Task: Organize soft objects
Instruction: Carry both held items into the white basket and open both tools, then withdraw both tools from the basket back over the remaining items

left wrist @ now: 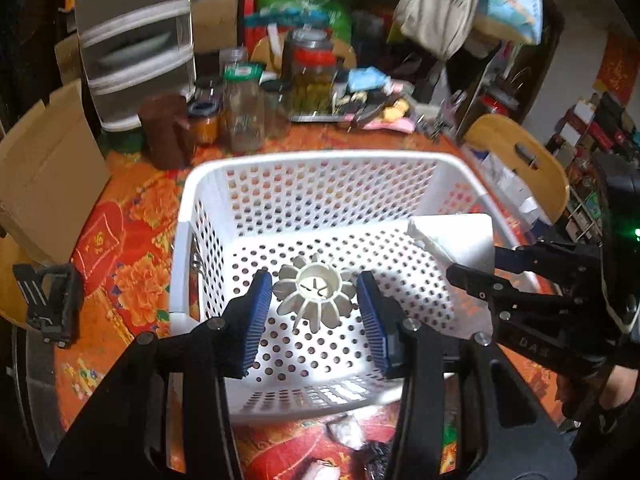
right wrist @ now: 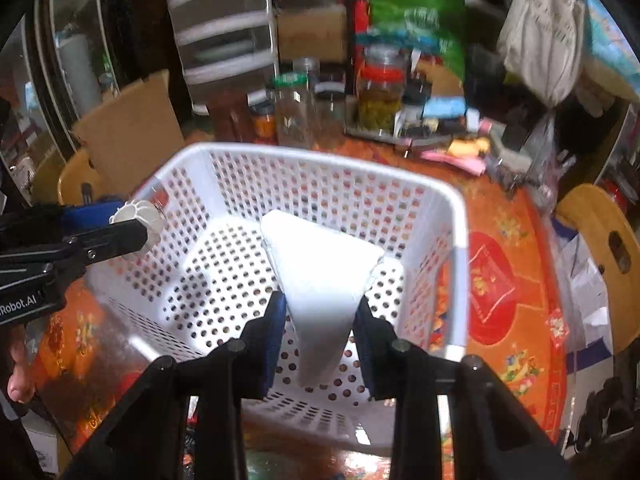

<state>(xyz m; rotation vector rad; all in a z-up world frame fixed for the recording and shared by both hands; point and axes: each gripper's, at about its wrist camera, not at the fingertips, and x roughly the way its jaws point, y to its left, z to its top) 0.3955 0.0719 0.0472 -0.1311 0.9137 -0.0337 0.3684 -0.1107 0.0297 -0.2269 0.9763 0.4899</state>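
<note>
A white perforated basket (left wrist: 320, 160) stands on the orange flowered table; it also shows in the right wrist view (right wrist: 456, 216). My left gripper (left wrist: 316, 300) is shut on a white ribbed flower-shaped soft object (left wrist: 314, 294) and holds it over the basket's inside; this object also shows in the right wrist view (right wrist: 138, 218). My right gripper (right wrist: 320, 320) is shut on a white folded soft pack (right wrist: 320, 272) over the basket. In the left wrist view the right gripper (left wrist: 472, 276) comes in from the right with the white pack (left wrist: 456, 240).
Several glass jars (left wrist: 244, 112) and a brown canister (left wrist: 166, 132) stand behind the basket. Cardboard (left wrist: 48, 176) leans at the left. A wooden chair (left wrist: 520, 164) is at the right. A black clip part (left wrist: 50, 304) lies on the table at the left.
</note>
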